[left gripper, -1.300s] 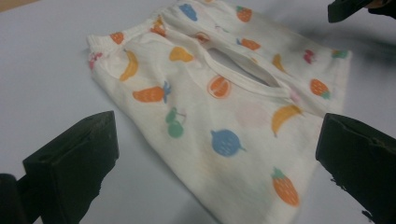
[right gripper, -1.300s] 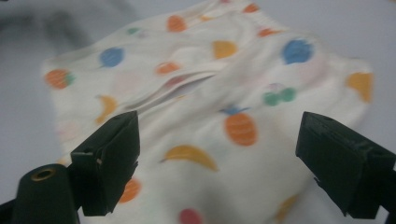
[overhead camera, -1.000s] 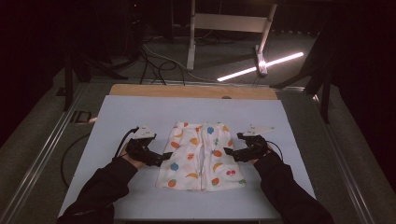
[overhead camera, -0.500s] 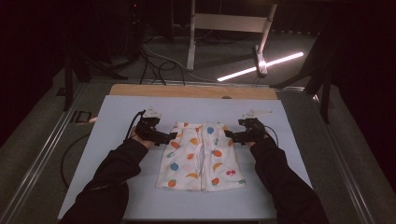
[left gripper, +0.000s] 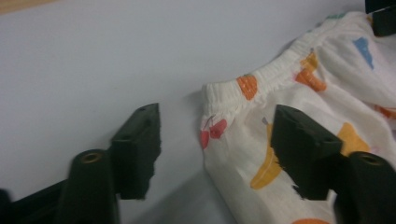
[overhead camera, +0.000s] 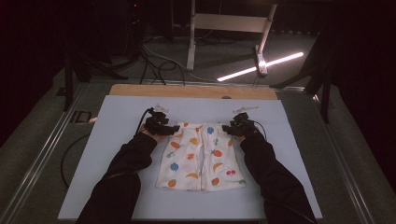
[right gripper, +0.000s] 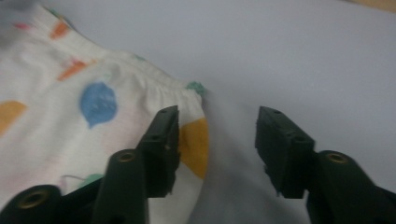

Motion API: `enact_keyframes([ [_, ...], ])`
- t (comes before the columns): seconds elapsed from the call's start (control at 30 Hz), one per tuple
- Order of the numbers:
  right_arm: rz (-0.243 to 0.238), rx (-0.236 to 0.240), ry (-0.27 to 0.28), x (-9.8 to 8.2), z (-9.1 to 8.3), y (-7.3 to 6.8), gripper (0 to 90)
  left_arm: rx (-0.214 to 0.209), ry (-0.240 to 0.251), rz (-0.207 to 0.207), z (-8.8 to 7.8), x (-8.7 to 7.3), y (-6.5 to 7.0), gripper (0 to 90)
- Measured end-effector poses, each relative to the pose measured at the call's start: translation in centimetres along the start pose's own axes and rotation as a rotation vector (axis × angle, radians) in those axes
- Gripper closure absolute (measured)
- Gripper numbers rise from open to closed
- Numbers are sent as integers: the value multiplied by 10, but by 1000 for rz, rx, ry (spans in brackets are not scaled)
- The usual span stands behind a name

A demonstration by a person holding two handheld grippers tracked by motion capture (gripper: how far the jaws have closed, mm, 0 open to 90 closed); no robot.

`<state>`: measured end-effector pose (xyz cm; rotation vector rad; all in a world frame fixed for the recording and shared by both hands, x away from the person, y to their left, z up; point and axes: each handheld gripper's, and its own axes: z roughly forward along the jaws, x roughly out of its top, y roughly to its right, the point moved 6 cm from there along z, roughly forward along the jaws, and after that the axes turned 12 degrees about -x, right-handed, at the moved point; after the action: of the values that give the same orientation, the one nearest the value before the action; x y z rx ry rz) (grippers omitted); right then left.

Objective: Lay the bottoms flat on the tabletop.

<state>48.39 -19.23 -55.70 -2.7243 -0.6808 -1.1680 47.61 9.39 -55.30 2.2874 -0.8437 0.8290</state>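
The white, fruit-printed cotton shorts (overhead camera: 201, 156) are judged soft, light and limp, best pinched at the elastic waistband corners. Each corner is straddled by the half-closed, just-narrowing jaws of the left gripper (left gripper: 215, 140) and right gripper (right gripper: 217, 140); nothing is clamped yet.

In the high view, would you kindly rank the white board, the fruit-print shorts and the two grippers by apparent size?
1. White board, largest by far.
2. Fruit-print shorts.
3. Left gripper and right gripper: they look about alike, so no ranking between them.

Black sleeves (overhead camera: 126, 177), seemingly matte black grippers
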Motion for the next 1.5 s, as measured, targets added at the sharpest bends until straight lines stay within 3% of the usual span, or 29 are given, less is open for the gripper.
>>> enact_keyframes([
  [0.13, -17, -36, -37, -3, 7, -1, 637, 0, -31, 8, 9, -3, 1, 486],
  [0.2, -23, -46, -37, -3, 7, -2, 729, 12, -51, 21, 12, -5, 1, 531],
  [0.33, -27, -33, -49, -4, 6, -4, 900, 19, -43, 30, 16, -4, 4, 641],
  [0.57, 13, -11, -23, 1, 2, 0, 900, 20, -43, 20, 17, -3, 3, 781],
  [0.63, 44, 2, 4, 4, 1, 1, 746, 12, -36, 10, 18, -2, 3, 800],
  [0.73, 75, 30, 12, 7, 2, -1, 618, 7, -43, 16, 18, -2, 4, 853],
  [0.8, 79, 57, -1, 8, 3, -4, 602, 9, -46, 18, 18, -2, 4, 868],
  [0.9, 36, 62, -26, 6, 7, -10, 579, 7, -47, 18, 18, -2, 5, 877],
  [0.97, -7, 42, -53, 3, 11, -13, 603, 6, -49, 18, 18, -2, 5, 881],
  [1.03, -29, 19, -49, 2, 11, -14, 682, 6, -52, 22, 18, -1, 5, 884],
  [1.07, -49, -1, -48, 2, 11, -15, 771, 6, -51, 27, 18, -1, 6, 886],
  [1.13, -60, 13, -60, 3, 10, -17, 877, 3, -48, 24, 18, 0, 6, 892],
  [1.23, -78, -13, -58, 6, 9, -16, 890, 9, -43, 27, 18, 3, 4, 893],
  [1.5, -46, -25, -42, 21, 13, -3, 891, 53, -11, 65, 17, 32, -5, 894],
])
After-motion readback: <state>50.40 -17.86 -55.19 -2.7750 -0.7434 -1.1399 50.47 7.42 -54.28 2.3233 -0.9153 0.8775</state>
